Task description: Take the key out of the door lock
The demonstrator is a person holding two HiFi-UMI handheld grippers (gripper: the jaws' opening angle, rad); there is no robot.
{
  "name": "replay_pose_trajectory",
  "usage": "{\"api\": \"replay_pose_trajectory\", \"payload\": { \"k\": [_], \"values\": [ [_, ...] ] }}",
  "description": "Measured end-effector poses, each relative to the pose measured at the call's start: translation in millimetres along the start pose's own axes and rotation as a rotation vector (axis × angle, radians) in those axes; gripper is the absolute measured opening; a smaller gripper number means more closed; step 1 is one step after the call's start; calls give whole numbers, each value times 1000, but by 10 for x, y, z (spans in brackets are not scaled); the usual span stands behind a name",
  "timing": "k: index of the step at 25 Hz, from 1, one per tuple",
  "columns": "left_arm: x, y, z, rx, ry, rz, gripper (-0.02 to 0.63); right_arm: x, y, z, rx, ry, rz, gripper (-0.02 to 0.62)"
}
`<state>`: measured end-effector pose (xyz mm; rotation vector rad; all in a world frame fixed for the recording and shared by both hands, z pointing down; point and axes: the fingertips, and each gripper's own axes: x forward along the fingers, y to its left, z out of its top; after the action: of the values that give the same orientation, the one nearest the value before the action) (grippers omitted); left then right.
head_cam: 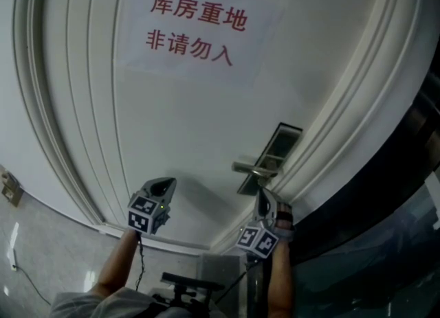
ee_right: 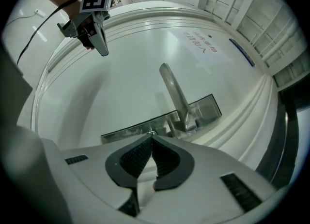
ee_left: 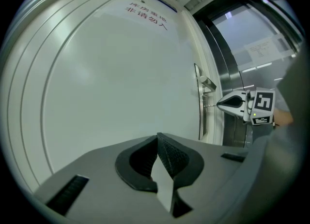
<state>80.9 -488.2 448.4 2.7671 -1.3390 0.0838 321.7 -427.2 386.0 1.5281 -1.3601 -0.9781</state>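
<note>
thin metal key [ee_left: 210, 105] pokes level from the lock plate [ee_right: 123, 133] into the right gripper's [ee_right: 151, 137] pinching tips; left gripper [ee_left: 157, 140] closed, empty.

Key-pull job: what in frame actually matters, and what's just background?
Job:
- key, in the lock plate
- right gripper, shut on the key
- white door

Background:
- left gripper, shut, empty, off the door
- door handle
- paper sign with red print
- dark glazing beside the door
</note>
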Motion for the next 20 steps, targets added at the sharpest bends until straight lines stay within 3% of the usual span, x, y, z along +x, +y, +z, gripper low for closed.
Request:
{"api": "replay_pose_trajectory", "payload": {
  "k": [3, 12, 20],
  "values": [
    [-8, 14, -6, -6, 0, 1, 8, -5, 1, 19, -3, -7, 3, 17],
    [-33, 36, -14, -15, -1, 4, 8, 85, 43, -22, -4, 15, 30, 117],
    [-41, 77, -25, -19, 0, 14, 8, 201, 56, -67, -15, 22, 21, 117]
  ]
}}
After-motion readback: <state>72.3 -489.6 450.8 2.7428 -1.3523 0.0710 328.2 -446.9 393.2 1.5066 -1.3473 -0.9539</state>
